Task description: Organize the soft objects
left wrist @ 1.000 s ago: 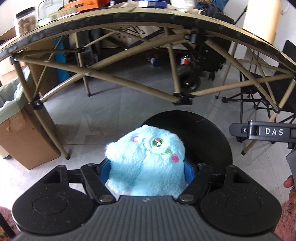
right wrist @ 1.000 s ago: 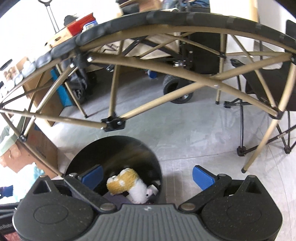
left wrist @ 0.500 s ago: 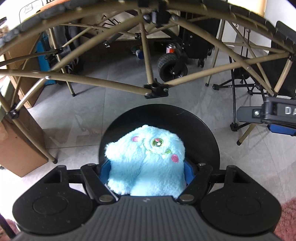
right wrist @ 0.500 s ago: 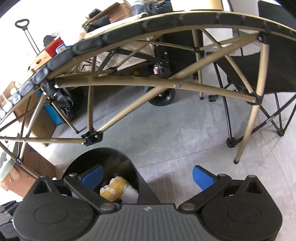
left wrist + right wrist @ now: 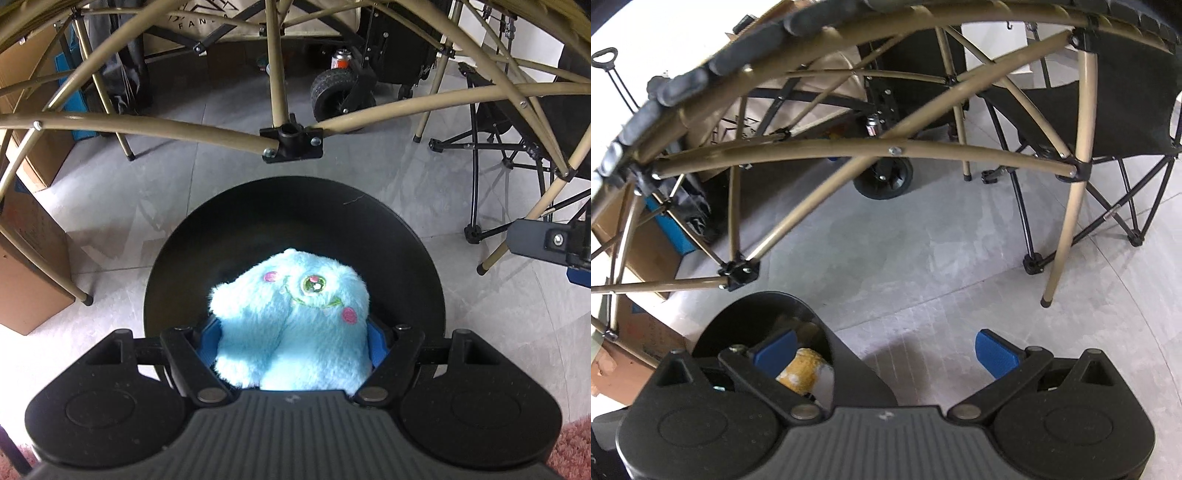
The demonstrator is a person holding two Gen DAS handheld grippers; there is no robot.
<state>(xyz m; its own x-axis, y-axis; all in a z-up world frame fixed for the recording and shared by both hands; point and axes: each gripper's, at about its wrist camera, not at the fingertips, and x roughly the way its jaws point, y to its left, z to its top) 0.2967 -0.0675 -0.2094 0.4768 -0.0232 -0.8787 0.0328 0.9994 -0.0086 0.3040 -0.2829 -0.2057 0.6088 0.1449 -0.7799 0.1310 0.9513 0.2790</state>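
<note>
The blue toy point(image 5: 291, 317) is long-piled fluffy plush with stitched features. The bin point(image 5: 295, 206) looks like smooth, faintly glossy black plastic. The bench frame point(image 5: 166, 127) is matt tan-painted metal tubing; the floor point(image 5: 923, 258) is smooth grey tile. The tongs' pads point(image 5: 995, 352) seem ribbed blue rubber.

Fluffy light-blue plush point(image 5: 291, 317), face up, over black bin point(image 5: 406, 236); yellow-white plush point(image 5: 803, 371) inside bin.
</note>
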